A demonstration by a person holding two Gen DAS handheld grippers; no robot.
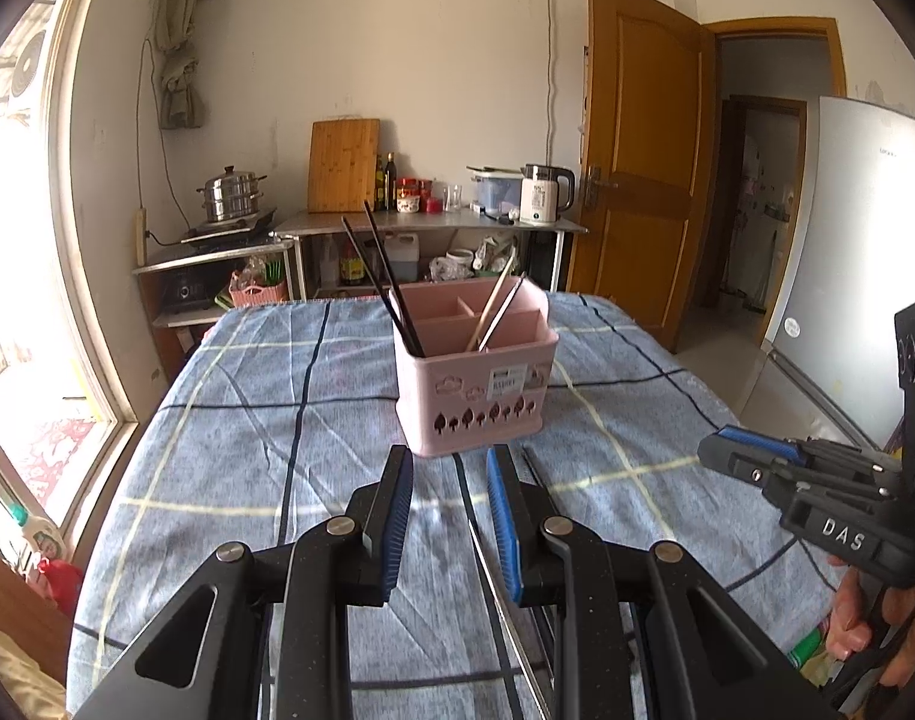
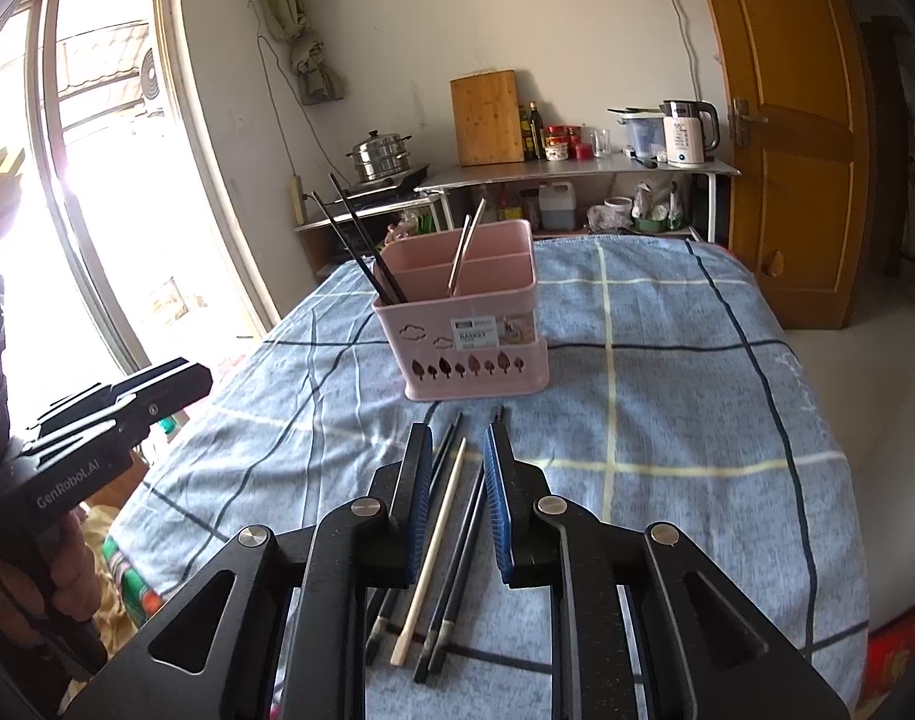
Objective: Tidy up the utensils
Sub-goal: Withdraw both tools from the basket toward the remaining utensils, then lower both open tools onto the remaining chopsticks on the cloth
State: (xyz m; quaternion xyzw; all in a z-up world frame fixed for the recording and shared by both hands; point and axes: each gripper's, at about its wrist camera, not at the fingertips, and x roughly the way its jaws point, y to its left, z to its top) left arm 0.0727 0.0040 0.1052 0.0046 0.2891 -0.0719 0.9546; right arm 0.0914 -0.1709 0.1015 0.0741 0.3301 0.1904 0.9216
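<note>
At 12 o'clock sat your caddy [image 2: 463,324]; chopsticks [image 2: 439,540] lay btwn the right gripper [image 2: 455,468], open & empty. Left gripper [image 1: 449,483] open too, w/ nothing held. You needed one stick centred before closing.

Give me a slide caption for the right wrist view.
Open right claw poised over loose chopsticks before the pink utensil basket.

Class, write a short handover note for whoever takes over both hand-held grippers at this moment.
Left hand-held gripper: open, empty, over the cloth before the pink basket.
Right hand-held gripper: open, straddling the loose chopsticks on the cloth, not gripping.
Done: two black chopsticks and a lighter pair stand in the basket.
Left: sort the loose pale and black chopsticks into it.
</note>
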